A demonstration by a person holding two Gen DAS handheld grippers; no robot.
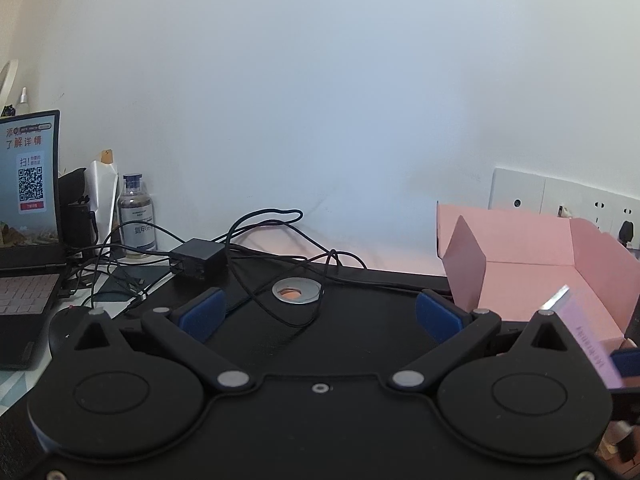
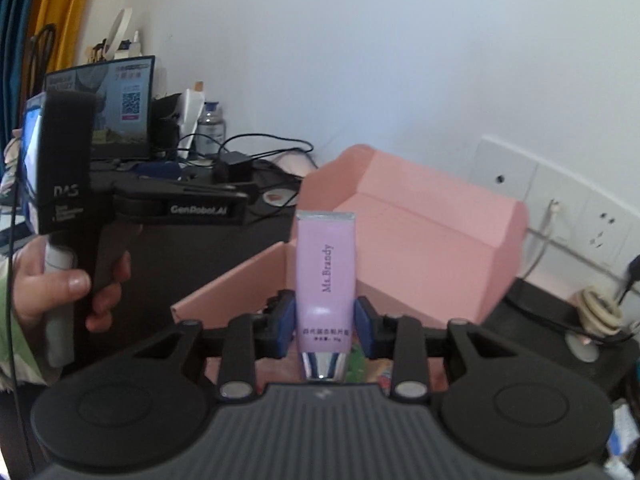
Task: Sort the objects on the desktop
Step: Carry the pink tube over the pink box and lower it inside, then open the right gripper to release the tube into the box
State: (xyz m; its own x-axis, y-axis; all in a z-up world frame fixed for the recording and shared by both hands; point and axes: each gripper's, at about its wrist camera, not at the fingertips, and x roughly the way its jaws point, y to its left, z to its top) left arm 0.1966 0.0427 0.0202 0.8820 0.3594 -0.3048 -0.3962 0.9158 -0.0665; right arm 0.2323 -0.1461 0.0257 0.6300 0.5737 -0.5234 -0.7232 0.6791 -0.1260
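Below, tube (image 2: 325, 280) cap hidden, right hand-held gripper (image 2: 323, 326) clamped on it; left (image 1: 320, 312) apart.

A glossy plastic tube (image 2: 325, 280) with a shiny metallic cap is seen mid-frame before a matt pink cardboard box (image 2: 432, 240).

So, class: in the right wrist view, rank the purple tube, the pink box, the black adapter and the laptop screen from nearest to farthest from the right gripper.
1. Purple tube: clamped in the right gripper.
2. Pink box: just behind the tube.
3. Black adapter: back left, among cables.
4. Laptop screen: far left, by the wall.
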